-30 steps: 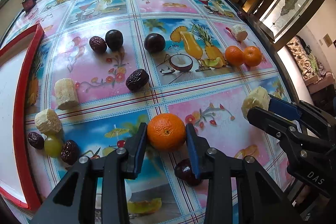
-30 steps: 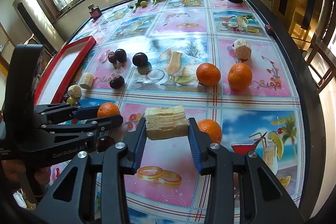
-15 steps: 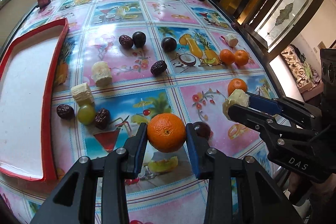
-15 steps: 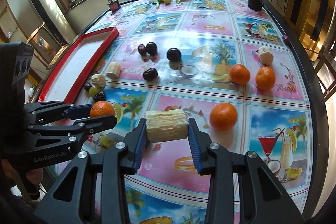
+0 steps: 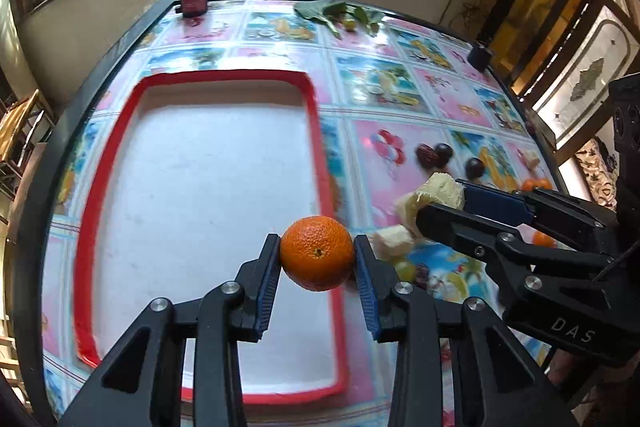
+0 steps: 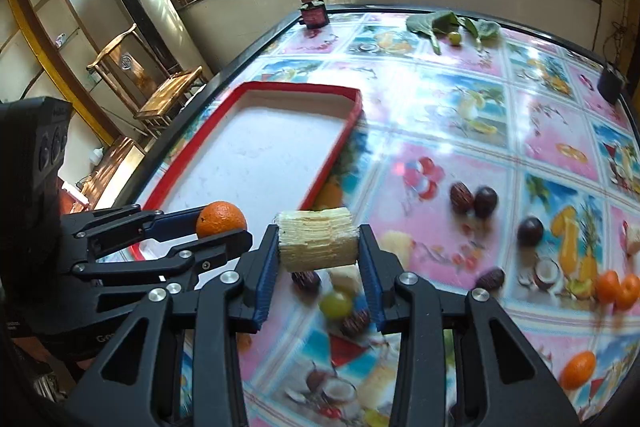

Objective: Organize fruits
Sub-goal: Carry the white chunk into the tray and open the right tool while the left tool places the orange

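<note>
The orange [image 5: 317, 253] sits clamped between the left claw [image 5: 316, 267] over the near right rim of the red tray [image 5: 320, 131], while the right claw [image 6: 318, 253] grips one pale ribbed fruit chunk [image 6: 316, 245] above the counter [image 6: 440, 115], where three more oranges lie at right.

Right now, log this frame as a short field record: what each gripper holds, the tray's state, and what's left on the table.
left gripper: shut on orange, above the tray's right rim
right gripper: shut on pale ridged chunk
red tray: nothing inside
table: oranges, dark fruits, green grape, pale chunks remain
</note>
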Available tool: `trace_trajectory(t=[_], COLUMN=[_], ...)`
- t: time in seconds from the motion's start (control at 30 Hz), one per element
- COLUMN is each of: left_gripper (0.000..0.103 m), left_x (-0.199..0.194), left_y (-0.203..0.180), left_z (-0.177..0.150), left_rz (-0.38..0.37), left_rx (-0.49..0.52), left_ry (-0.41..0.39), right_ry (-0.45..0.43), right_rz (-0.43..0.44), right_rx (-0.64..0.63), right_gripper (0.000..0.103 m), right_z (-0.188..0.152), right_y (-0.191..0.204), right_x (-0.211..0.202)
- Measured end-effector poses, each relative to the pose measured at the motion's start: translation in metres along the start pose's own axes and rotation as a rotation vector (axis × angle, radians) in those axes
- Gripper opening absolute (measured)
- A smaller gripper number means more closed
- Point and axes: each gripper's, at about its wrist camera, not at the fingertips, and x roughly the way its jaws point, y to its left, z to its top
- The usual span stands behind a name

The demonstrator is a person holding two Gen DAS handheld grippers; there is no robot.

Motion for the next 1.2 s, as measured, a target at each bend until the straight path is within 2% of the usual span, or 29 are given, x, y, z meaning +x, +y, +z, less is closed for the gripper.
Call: trace_trajectory(t=[0.17, 0.37, 0.53, 0.67, 0.87, 0.97, 1.2], left_gripper=[0.036, 0.036, 0.036, 0.036, 0.036, 0.037, 0.052], left_x=[0.019, 0.059, 0.088, 0.099, 0.1, 0.099, 0.089], left_y=[0.059, 0.105, 0.117, 0.127, 0.127, 0.128, 0.126], left_z=[0.039, 0.076, 0.092, 0.098, 0.1, 0.099, 0.091], left_rz=[0.1, 0.116, 0.106, 0.091, 0.096, 0.096, 0.121], left_rx=[-0.037, -0.108, -0.133, -0.164, -0.157, -0.168, -0.182], left_ry=[-0.023, -0.01, 0.001, 0.008, -0.002, 0.003, 0.0], right_ry=[-0.037, 0.007, 0.043, 0.058, 0.077, 0.11, 0.108], right_rz=[-0.018, -0.064, -0.1, -0.115, -0.119, -0.114, -0.13], right_rx=[-0.009, 0.011, 0.007, 0.007, -0.005, 0.019, 0.029], right_gripper=[0.04, 0.04, 0.04, 0.04, 0.041, 0.045, 0.05], right_z=[0.05, 0.085, 0.099, 0.105, 0.104, 0.104, 0.093], right_y=[0.024, 0.028, 0.024, 0.021, 0.018, 0.016, 0.016], right_x=[0.044, 0.104, 0.14, 0.153, 0.159, 0.161, 0.144])
